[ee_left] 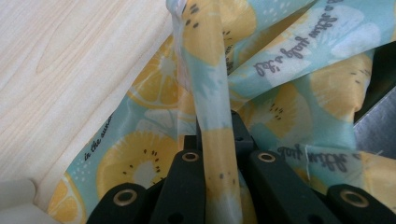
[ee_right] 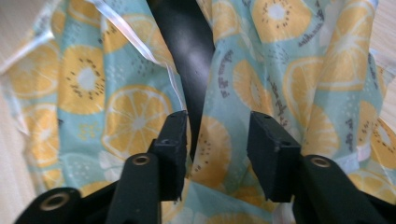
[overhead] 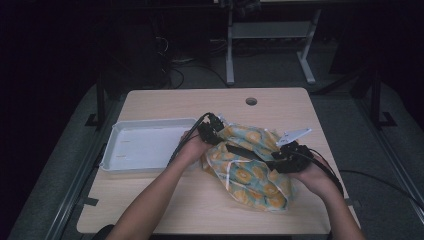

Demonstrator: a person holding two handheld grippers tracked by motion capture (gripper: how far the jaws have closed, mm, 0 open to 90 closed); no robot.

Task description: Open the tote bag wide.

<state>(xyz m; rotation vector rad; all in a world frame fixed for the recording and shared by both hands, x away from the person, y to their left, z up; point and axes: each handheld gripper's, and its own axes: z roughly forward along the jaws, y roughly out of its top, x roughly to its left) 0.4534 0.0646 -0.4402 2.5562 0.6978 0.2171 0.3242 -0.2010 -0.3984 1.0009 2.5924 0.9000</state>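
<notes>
A dark room surrounds a light wooden tabletop, with metal desk legs visible on the floor beyond its far edge. A white tray sits by the tabletop's left edge. The fruit-print cloth bag, pale blue with yellow citrus slices, lies crumpled right of the middle, between centre and the near edge, with a black strap running across it.

Both forearms come in from the near edge. The left hand reaches forward and inward, its wrist beside the tray's right rim, holding the left gripper at the bag's far-left corner. In the left gripper view its jaws are clamped together on a raised fold of the bag, the fabric pulled up taut between them.

The right hand angles inward from the right edge, holding the right gripper at the bag's right side. In the right gripper view its jaws stand apart over the fabric, their pads not pressing on it, and the strap runs ahead of them.
</notes>
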